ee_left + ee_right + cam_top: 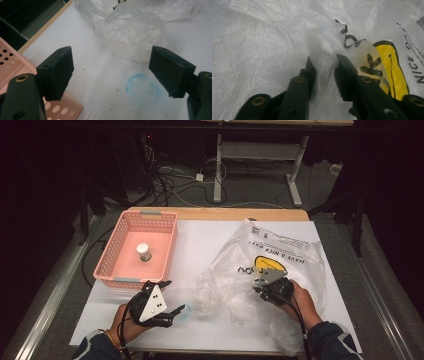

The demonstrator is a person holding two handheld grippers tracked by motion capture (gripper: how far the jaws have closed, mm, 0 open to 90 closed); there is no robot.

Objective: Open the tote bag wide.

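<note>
Right gripper (323,62) pinching plastic bag (280,255) film to lift it | left gripper (110,72) spread wide, nothing held, waiting beside pink basket (165,227) | I judge: bag-opening underway on counter (200,245)

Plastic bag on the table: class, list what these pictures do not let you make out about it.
- What the plastic bag contains: high view, crumpled cloudy film hides the inside.
- Its full printed wording: right gripper view, folds and the right gripper cover letters.
- Its far part: left gripper view, cut off by the top edge.
</note>
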